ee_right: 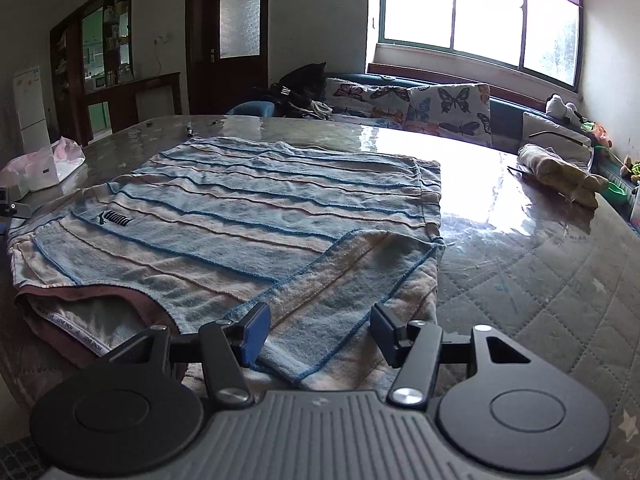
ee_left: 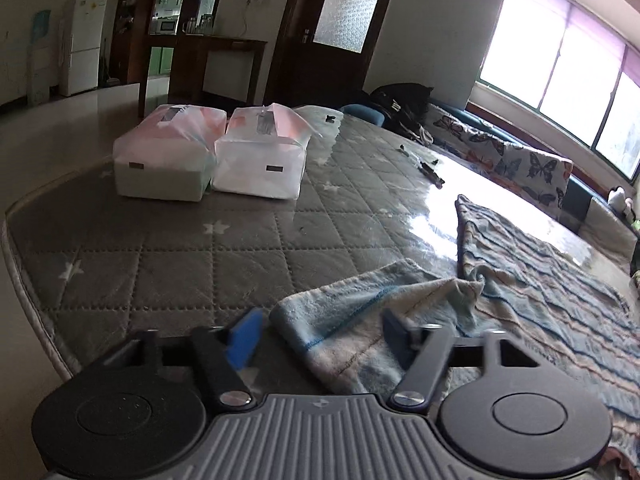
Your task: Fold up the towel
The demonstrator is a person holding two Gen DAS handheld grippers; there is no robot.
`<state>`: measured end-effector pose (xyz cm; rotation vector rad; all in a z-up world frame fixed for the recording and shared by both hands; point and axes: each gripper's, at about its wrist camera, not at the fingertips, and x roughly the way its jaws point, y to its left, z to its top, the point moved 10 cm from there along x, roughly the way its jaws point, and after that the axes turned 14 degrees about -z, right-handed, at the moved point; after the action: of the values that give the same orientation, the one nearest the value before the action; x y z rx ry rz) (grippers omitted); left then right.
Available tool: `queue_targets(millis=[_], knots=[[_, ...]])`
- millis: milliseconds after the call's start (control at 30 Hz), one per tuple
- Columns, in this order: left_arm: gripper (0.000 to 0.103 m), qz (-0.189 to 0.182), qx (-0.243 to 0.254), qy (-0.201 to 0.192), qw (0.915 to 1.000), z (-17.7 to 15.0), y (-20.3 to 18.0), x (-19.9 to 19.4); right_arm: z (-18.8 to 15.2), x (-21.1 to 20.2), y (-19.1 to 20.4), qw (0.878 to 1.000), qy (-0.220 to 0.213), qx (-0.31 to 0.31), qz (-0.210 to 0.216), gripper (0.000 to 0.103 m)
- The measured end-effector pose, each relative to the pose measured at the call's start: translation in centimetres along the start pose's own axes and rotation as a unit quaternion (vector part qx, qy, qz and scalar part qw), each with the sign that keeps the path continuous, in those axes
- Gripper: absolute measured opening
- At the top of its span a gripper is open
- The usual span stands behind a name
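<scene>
The pale blue terry towel with dark blue and tan stripes [ee_right: 248, 216] lay on a grey quilted, white-starred table cover [ee_left: 224, 248]; butterfly-printed white cushions [ee_right: 448, 108] lined the bench.

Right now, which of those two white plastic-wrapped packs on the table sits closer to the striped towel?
The right-hand pack, in the left wrist view. It lies on the side toward the striped towel; the other pack sits beyond it, touching it.

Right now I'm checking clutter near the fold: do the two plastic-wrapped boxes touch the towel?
Apart. The left wrist view shows bare quilted table cover between the two plastic-wrapped boxes and the towel.
</scene>
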<state>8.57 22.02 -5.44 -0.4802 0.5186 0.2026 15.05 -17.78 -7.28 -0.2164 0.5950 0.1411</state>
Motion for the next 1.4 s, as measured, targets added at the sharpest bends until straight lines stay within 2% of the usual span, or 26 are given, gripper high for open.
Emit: queue_targets(millis=[33, 67, 100, 167, 300, 433, 600, 833, 933, 967, 1000, 1033, 1300, 1400], knots=[[0.040, -0.004, -0.004, -0.001, 1.0000, 0.0, 0.0, 0.1, 0.0, 0.0, 0.0, 1.000, 0.000, 0.001, 0.000, 0.058], [0.026, -0.010, -0.011, -0.003, 0.9999, 0.1, 0.1, 0.1, 0.0, 0.1, 0.1, 1.000, 0.000, 0.001, 0.000, 0.058], [0.019, -0.016, -0.017, -0.004, 0.9997, 0.1, 0.2, 0.1, 0.0, 0.1, 0.1, 1.000, 0.000, 0.002, 0.000, 0.058], [0.012, -0.038, -0.024, -0.010, 0.9989, 0.4, -0.1, -0.1, 0.0, 0.1, 0.0, 1.000, 0.000, 0.003, -0.001, 0.059], [0.011, -0.093, -0.010, -0.042, 0.9947, 1.4, -2.3, -1.7, 0.0, 0.1, -0.2, 1.000, 0.000, 0.006, -0.004, 0.059], [0.010, -0.161, 0.019, -0.051, 0.9855, 1.8, -5.8, -2.9, 0.0, 0.1, -0.2, 1.000, 0.000, 0.007, -0.006, 0.059], [0.010, -0.233, 0.071, -0.030, 0.9695, 0.7, -10.5, -3.6, -0.1, 0.1, -0.4, 1.000, 0.000, 0.010, -0.009, 0.059], [0.012, -0.287, 0.117, 0.028, 0.9501, -2.4, -14.2, -3.0, -0.2, 0.2, -0.6, 1.000, 0.000, 0.013, -0.010, 0.059], [0.016, -0.294, 0.131, 0.054, 0.9452, -3.8, -15.1, -2.6, -0.2, 0.2, -0.6, 1.000, 0.000, 0.014, -0.010, 0.059], [0.026, -0.294, 0.134, 0.060, 0.9444, -4.1, -15.2, -2.5, -0.2, 0.2, -0.6, 1.000, 0.000, 0.015, -0.010, 0.059], [0.041, -0.293, 0.135, 0.064, 0.9443, -4.2, -15.2, -2.4, -0.2, 0.2, -0.6, 1.000, 0.000, 0.016, -0.010, 0.059], [0.046, -0.292, 0.135, 0.066, 0.9444, -4.1, -15.2, -2.3, -0.2, 0.2, -0.7, 1.000, 0.000, 0.016, -0.010, 0.059], [0.043, -0.259, 0.134, 0.055, 0.9550, -1.4, -13.6, 0.0, -0.2, 0.4, -0.7, 1.000, 0.000, 0.019, -0.010, 0.060], [0.041, -0.247, 0.128, 0.063, 0.9584, -0.9, -13.1, 1.7, -0.3, 0.5, -0.7, 1.000, 0.001, 0.021, -0.010, 0.061]])
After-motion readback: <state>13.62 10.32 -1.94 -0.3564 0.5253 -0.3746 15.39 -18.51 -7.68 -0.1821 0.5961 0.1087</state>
